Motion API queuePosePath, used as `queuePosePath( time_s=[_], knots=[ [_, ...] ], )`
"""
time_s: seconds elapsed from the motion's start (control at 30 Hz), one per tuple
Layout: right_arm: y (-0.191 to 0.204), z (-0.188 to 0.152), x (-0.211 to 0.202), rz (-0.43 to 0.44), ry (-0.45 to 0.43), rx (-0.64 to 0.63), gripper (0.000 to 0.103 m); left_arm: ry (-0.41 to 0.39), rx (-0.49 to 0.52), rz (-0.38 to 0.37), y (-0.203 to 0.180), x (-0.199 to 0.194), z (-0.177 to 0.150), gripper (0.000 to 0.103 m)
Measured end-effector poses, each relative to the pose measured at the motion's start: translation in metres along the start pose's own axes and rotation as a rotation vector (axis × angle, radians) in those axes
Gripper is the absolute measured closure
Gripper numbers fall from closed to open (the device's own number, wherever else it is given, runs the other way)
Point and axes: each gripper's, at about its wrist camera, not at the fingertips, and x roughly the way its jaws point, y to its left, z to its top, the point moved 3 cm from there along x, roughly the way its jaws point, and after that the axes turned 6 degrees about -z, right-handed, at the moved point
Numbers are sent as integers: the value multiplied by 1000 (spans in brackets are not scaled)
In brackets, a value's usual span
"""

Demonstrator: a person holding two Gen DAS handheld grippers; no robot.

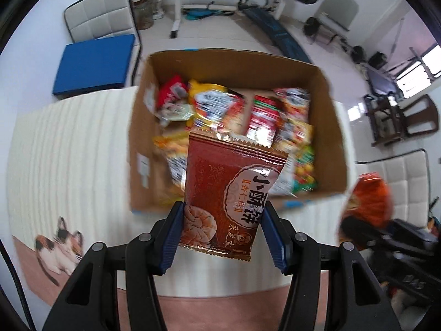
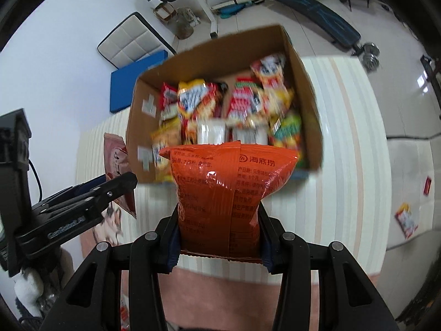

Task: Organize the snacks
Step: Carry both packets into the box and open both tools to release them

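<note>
An open cardboard box point(image 1: 333, 127) point(image 2: 306, 93) holding several snack packets stands on a cream striped cloth. My left gripper point(image 1: 223, 234) is shut on a dark red biscuit packet point(image 1: 231, 190) and holds it upright just before the box's near wall. My right gripper point(image 2: 220, 234) is shut on an orange snack bag point(image 2: 226, 193), held upright in front of the box. The orange bag also shows at the right of the left wrist view point(image 1: 369, 198). The left gripper and its red packet point(image 2: 117, 162) show at the left of the right wrist view.
The cloth point(image 1: 77, 143) has a cat print point(image 1: 59, 245) near its front edge. Two loose packets point(image 2: 406, 219) lie on the floor at right. A blue mat point(image 1: 93, 63), a white padded chair point(image 1: 102, 13) and gym equipment point(image 1: 278, 27) stand behind the box.
</note>
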Motion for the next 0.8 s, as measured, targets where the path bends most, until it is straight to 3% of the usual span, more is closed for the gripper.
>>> queuePosePath(
  time_s=[0.27,0.4,0.47,0.53,0.57,0.6,0.63,0.67,0.8],
  knots=[
    [13,75,39,-11,35,2,54,73,-53,84,44,34,32,50],
    [21,106,68,-13,63,-13,53,91,-87,75,54,45,41,49],
    [22,115,80,-29,76,-6,44,96,-109,60,57,48,43,49],
    [23,120,85,-51,67,-13,12,105,-122,48,59,53,46,49],
    [23,121,86,-49,63,-14,11,105,-120,49,59,53,47,48],
    [21,121,88,-42,67,-12,11,105,-119,49,59,54,48,40],
    [20,121,88,-44,68,-7,11,108,-121,54,59,55,48,23],
    [19,121,88,-48,67,-5,11,106,-117,59,59,54,49,16],
    [10,115,86,-82,71,-12,11,96,-118,46,58,54,50,13]
  ],
)
